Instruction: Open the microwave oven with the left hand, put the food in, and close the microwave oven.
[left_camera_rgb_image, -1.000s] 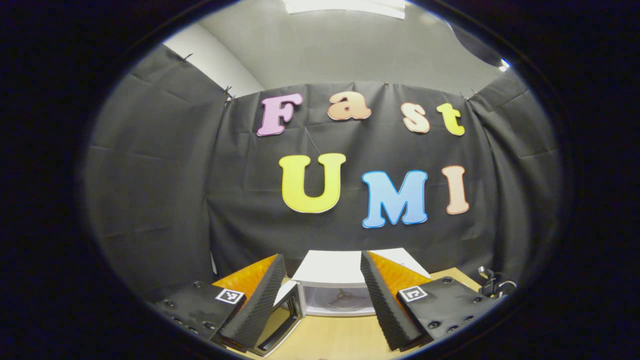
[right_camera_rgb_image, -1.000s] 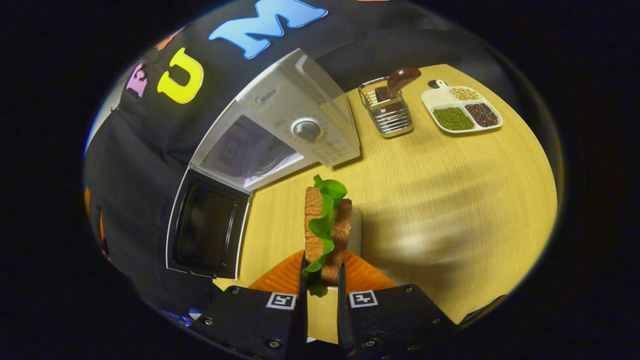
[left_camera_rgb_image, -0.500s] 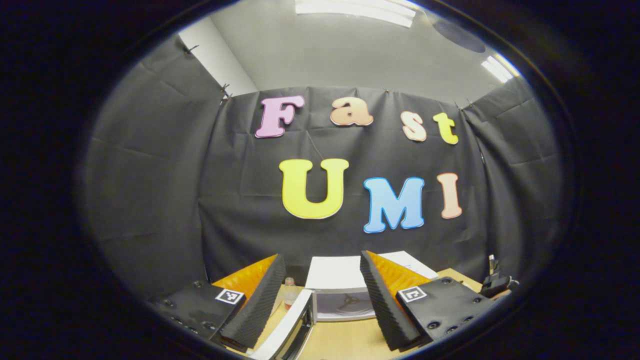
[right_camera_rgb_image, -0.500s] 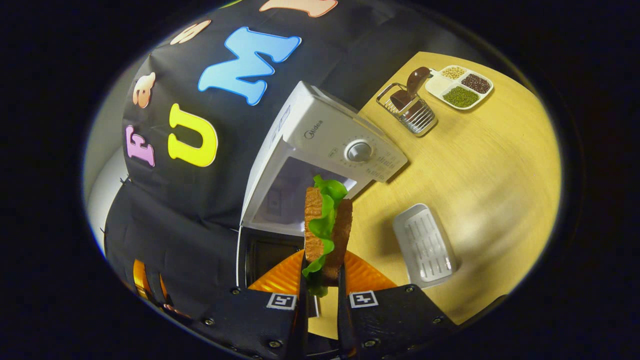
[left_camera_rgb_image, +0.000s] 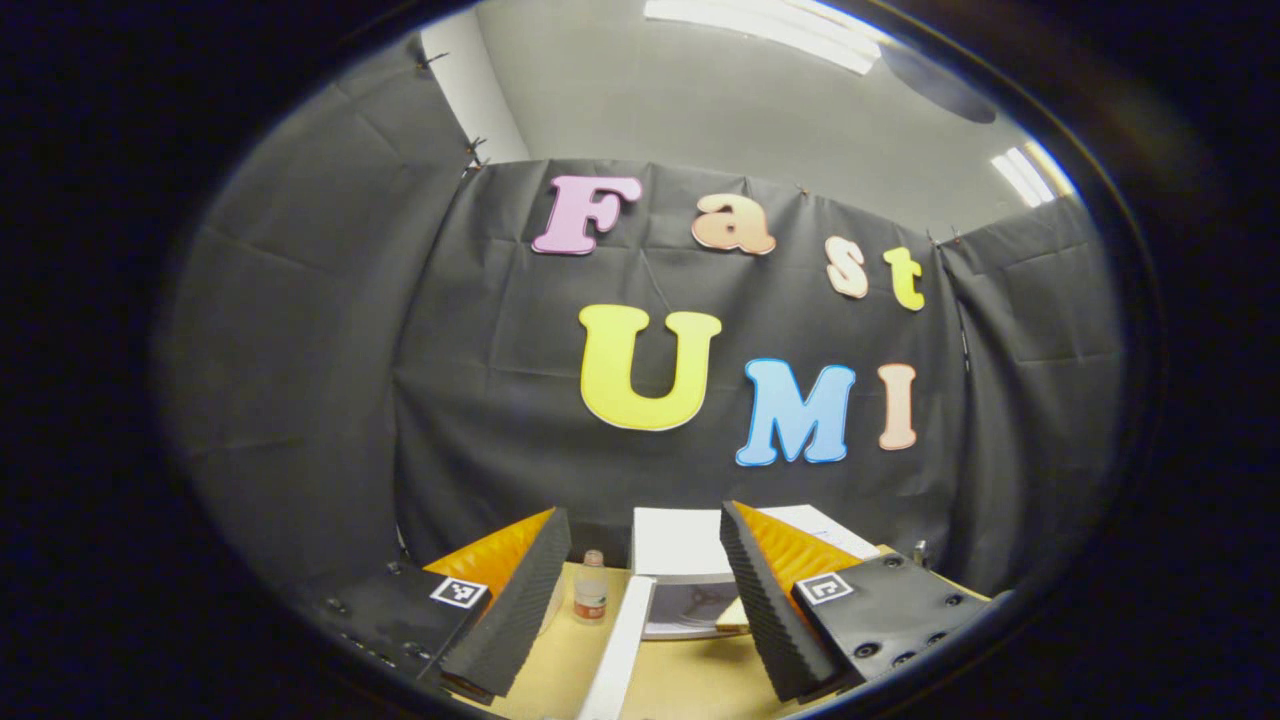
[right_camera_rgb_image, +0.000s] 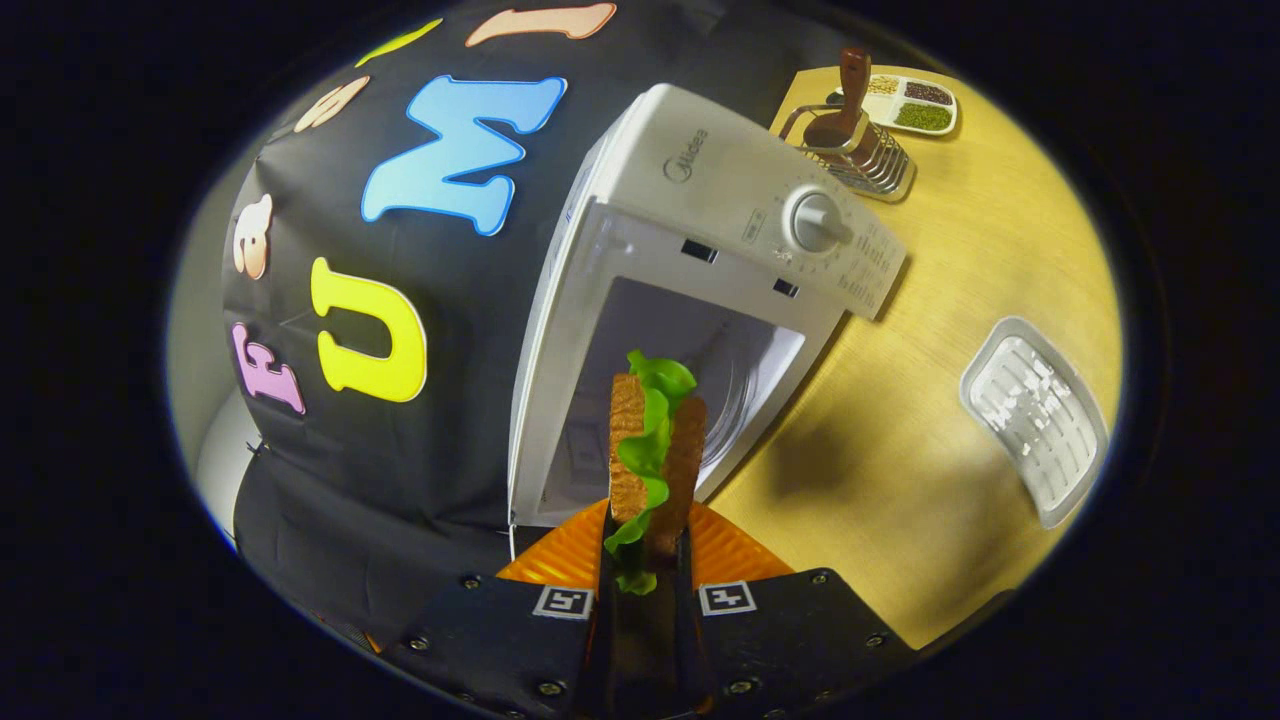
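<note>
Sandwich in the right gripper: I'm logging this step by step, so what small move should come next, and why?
Probably ease the right gripper forward to carry the sandwich into the microwave cavity. The door stands open, the sandwich is clamped between both fingers just before the opening and not yet inside, and the left gripper is open and holds nothing.

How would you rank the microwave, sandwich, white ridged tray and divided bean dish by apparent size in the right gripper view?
1. microwave
2. sandwich and white ridged tray: alike; sandwich is much nearer, so unranked
3. divided bean dish
</note>
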